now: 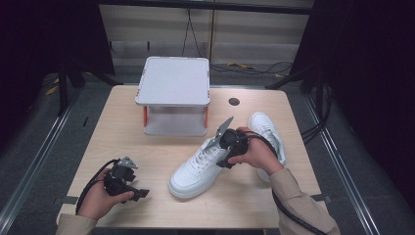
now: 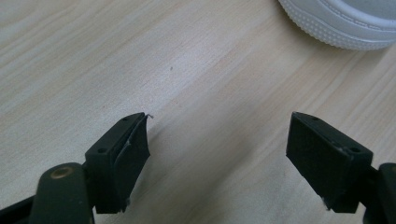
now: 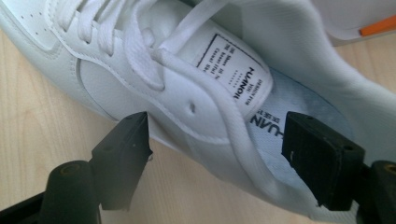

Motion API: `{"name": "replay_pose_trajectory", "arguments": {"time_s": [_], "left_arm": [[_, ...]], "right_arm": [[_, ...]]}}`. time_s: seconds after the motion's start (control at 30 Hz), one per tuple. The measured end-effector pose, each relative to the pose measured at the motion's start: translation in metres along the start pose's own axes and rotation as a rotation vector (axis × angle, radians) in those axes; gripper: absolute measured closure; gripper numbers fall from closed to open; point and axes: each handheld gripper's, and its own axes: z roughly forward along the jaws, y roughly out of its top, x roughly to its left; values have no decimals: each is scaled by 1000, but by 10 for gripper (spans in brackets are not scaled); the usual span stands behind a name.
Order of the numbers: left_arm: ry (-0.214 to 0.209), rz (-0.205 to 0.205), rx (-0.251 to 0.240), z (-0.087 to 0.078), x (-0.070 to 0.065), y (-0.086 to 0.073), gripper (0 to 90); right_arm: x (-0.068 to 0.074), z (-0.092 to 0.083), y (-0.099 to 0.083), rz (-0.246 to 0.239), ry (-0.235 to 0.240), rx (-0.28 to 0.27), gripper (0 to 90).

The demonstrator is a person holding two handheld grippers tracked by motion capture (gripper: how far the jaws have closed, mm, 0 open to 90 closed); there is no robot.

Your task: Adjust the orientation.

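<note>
Right gripper (image 3: 217, 149) first: its jaws stand wide apart, straddling the collar of the near white sneaker (image 3: 187, 93) — one jaw outside the shoe's side wall over the table, the other over the insole at the opening. Nothing is pinched between them; the shoe's side sits in the gap, and whether either pad touches it I cannot tell. In the high view the right gripper (image 1: 226, 146) sits over the heel end of that sneaker (image 1: 195, 169), the right hand (image 1: 257, 155) wrapped around it.

The tongue label (image 3: 233, 70) with black print lies just ahead of the jaws, laces (image 3: 107, 28) running off toward the toe.

Over to the left gripper (image 2: 217, 149): jaws wide open too, empty, bare wood between them, with the sneaker's toe rim (image 2: 341, 23) at the top edge of its view. From above, the left gripper (image 1: 139, 193) rests low at the front-left of the table (image 1: 122, 147), held in the left hand (image 1: 98, 198), well apart from the shoe.

The near sneaker lies at an angle, toe toward the front edge. A second white sneaker (image 1: 264, 128) lies just behind the right hand. At the back stands a grey two-tier shelf (image 1: 173, 81) with orange posts.
</note>
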Motion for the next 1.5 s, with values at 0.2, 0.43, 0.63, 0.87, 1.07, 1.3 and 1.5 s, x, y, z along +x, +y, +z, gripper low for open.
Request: {"name": "replay_pose_trajectory", "arguments": {"time_s": [0.2,0.43,0.63,0.87,1.07,1.3,1.5], "left_arm": [[2,-2,1,0,0,-1,207],[13,6,2,-2,0,0,208],[19,1,9,-2,1,-1,207],[23,-8,8,-1,2,-1,208],[25,-2,9,0,-1,0,207],[19,-6,9,0,0,0,207],[17,-5,12,1,1,0,207]], "right_arm": [[2,12,4,-28,56,57,288],[5,14,6,-98,38,123,403],[15,5,5,-159,17,223,724],[41,-4,3,-153,102,140,831],[50,-15,10,-132,27,87,838],[42,-32,25,-7,-11,-9,839],[32,-22,47,87,-44,-20,839]]}}
